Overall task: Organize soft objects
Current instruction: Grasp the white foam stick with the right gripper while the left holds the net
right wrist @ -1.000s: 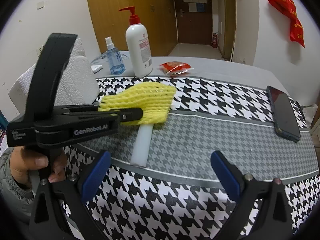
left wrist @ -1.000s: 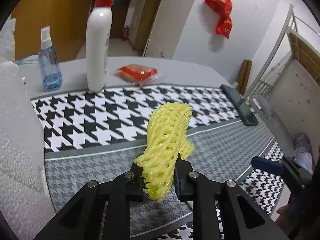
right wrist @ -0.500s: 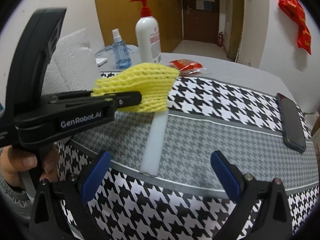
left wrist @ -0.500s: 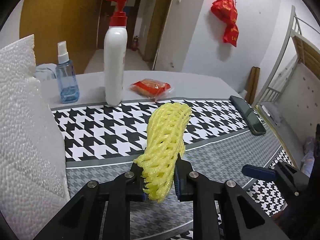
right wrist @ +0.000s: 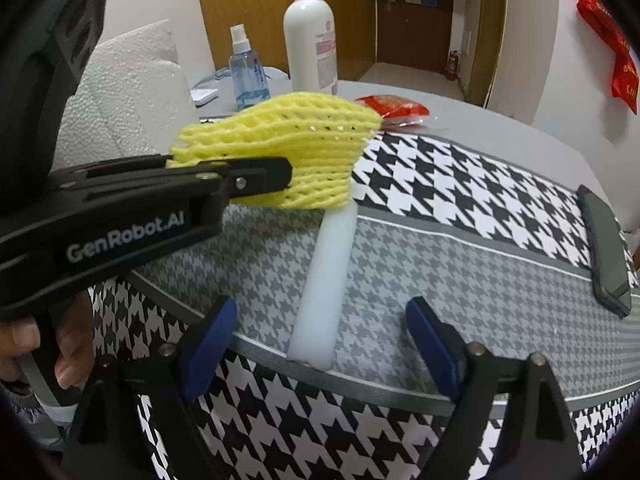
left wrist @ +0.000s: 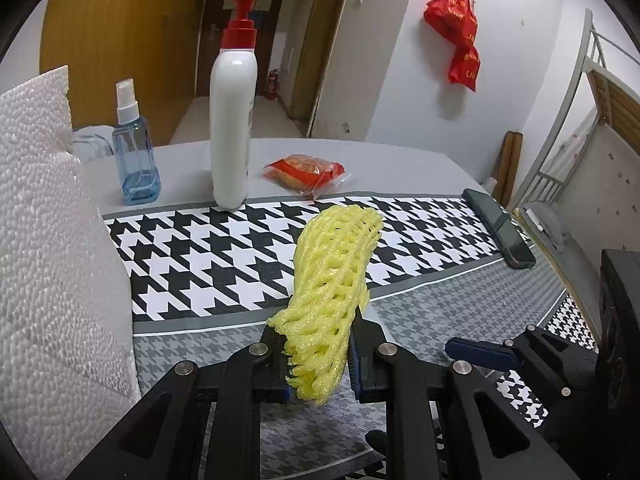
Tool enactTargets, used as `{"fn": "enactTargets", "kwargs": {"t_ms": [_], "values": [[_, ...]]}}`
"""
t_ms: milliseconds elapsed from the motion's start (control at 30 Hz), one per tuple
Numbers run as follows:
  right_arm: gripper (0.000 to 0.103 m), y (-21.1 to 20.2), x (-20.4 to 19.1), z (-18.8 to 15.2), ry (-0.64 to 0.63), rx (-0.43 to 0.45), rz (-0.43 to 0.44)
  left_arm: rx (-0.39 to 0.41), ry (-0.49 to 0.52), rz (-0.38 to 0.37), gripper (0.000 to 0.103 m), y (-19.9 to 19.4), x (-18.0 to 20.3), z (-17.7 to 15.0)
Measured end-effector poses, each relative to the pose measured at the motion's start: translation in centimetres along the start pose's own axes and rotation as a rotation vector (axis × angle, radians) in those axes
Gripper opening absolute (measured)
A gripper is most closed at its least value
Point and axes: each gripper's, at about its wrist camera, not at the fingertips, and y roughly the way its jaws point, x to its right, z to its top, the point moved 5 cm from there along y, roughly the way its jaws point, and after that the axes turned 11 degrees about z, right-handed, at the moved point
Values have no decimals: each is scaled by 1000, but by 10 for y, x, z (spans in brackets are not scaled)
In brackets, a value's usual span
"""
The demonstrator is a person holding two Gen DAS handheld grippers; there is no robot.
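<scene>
My left gripper [left wrist: 318, 354] is shut on a yellow foam net sleeve [left wrist: 334, 280] and holds it in the air above the houndstooth cloth; it also shows in the right wrist view [right wrist: 288, 152], clamped by the left gripper's black fingers [right wrist: 256, 178]. A white foam strip [right wrist: 326, 284] lies on the grey part of the cloth under the sleeve. My right gripper [right wrist: 320, 340] is open and empty, with the near end of the strip between its blue pads. A white bubbled foam block [left wrist: 44, 248] stands at the left.
A white pump bottle [left wrist: 232, 120], a blue spray bottle [left wrist: 134, 152] and a red snack packet [left wrist: 306, 170] stand at the back of the table. A dark phone [left wrist: 500, 230] lies at the right edge. The right gripper's tip [left wrist: 480, 350] shows at lower right.
My left gripper has lifted the yellow sleeve up and off the white strip. My right gripper has moved closer to the near end of the strip.
</scene>
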Motion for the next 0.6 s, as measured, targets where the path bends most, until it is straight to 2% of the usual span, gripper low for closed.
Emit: {"fn": "enactTargets", "kwargs": {"t_ms": [133,200,367,533,600], "values": [[88,3,-1,0,-11,-6,10,0,0,0,21,0,0,0],[83,6,-1,0,-13,-16,10,3,-4,-1,21,0,0,0],[79,8,0,0,-12,-21,-1,2,-3,1,21,1,0,-1],[60,8,2,2,-20,-14,-16,0,-2,2,21,2,0,-1],[45,6,4,2,-20,-13,-27,1,-2,0,21,1,0,-1]]}}
